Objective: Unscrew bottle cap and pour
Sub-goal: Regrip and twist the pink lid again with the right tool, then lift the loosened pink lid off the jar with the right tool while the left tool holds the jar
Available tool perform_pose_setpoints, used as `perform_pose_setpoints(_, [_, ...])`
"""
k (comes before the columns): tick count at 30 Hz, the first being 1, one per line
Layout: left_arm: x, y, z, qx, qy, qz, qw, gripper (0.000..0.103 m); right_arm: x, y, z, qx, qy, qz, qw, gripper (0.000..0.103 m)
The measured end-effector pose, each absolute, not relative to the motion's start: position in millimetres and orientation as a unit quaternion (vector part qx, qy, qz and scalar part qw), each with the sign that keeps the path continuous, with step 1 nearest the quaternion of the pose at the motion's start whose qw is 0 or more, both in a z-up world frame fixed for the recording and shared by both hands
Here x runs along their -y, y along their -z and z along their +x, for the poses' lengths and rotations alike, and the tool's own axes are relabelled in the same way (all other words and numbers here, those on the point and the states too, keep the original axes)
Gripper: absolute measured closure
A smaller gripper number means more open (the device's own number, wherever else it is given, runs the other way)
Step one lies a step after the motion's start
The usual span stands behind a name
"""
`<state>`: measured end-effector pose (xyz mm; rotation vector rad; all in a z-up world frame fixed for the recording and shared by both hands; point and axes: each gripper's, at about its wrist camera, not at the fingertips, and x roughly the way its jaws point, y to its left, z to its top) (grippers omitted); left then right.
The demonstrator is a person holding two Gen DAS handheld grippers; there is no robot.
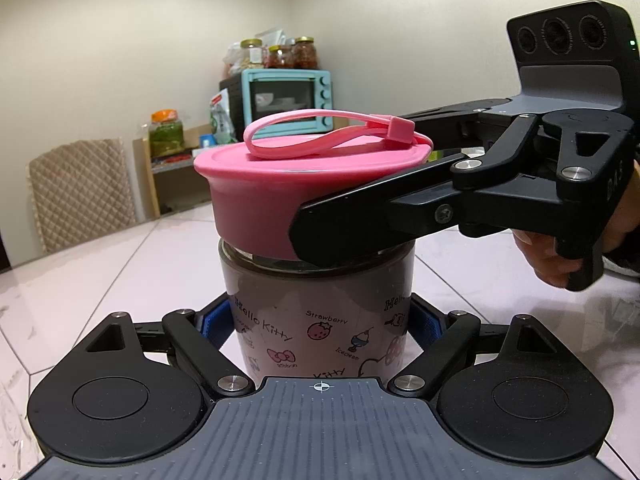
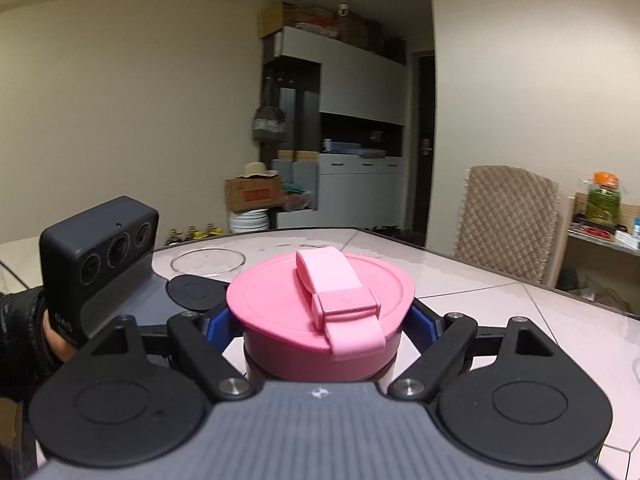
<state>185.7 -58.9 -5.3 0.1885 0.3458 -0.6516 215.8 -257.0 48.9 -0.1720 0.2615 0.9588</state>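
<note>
A Hello Kitty bottle point(image 1: 316, 312) holding dark liquid stands on the white table. Its wide pink cap point(image 1: 280, 192) with a pink strap loop sits tilted on the neck. My left gripper point(image 1: 320, 320) is shut on the bottle's body, blue pads against both sides. My right gripper point(image 2: 324, 320) comes in from the right in the left wrist view point(image 1: 360, 216) and is shut on the pink cap point(image 2: 320, 312), its blue fingers at both sides of the rim.
A clear glass bowl point(image 2: 207, 263) sits on the table beyond the left gripper. A quilted chair point(image 2: 508, 216) stands at the table's far edge. A teal toaster oven point(image 1: 288, 98) and jars stand on a shelf by the wall.
</note>
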Motion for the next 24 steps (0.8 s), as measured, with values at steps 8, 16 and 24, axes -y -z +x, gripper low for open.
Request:
perform_pose_setpoints(8, [59, 5, 185, -0.167, 0.318, 0.093, 0.929, 0.013, 262, -55, 225, -0.123, -0.496, -0.089, 0.855, 0.018])
perform_pose_setpoints(16, [56, 6, 186, -0.167, 0.318, 0.093, 0.929, 0.013, 263, -62, 231, -0.114, -0.507, -0.079, 0.85, 0.018])
perform_pose_setpoints(24, [57, 7, 188, -0.165, 0.315, 0.095, 0.93, 0.013, 267, -63, 227, -0.108, -0.507, -0.075, 0.852, 0.018])
